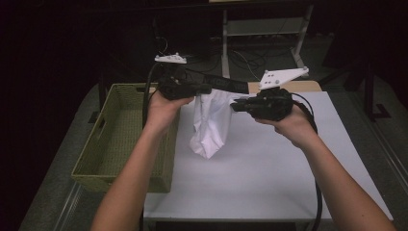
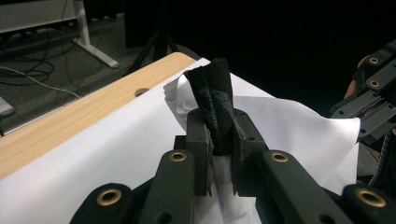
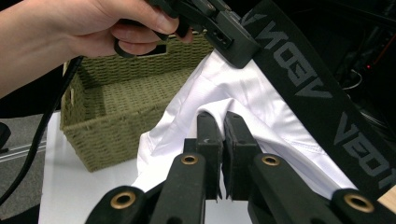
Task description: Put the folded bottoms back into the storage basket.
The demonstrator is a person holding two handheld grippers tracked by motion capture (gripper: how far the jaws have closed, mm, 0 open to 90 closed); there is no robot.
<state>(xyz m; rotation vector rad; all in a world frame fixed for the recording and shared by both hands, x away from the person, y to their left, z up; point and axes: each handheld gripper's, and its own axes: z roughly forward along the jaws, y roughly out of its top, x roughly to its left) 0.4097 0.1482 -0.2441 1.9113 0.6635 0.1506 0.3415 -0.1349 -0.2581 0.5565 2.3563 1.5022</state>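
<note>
A white garment [image 1: 208,126] with a black lettered waistband [image 1: 225,83] hangs above the white table [image 1: 269,178], stretched between both grippers. My left gripper [image 1: 206,89] is shut on the folded waistband [image 2: 212,93], with white cloth [image 2: 299,126] bunched behind it. My right gripper [image 1: 235,106] is shut on an edge of the white cloth [image 3: 224,88], just below the waistband [image 3: 317,93]. In the right gripper view the left gripper [image 3: 224,37] and the hand that holds it are at the top. The garment's lower end droops to about the tabletop.
A green woven basket [image 1: 120,139] stands at the table's left side, open at the top [image 3: 121,107]. A wooden strip [image 2: 70,121] runs along the table's far edge. Beyond it lie desk legs and cables on a dark floor.
</note>
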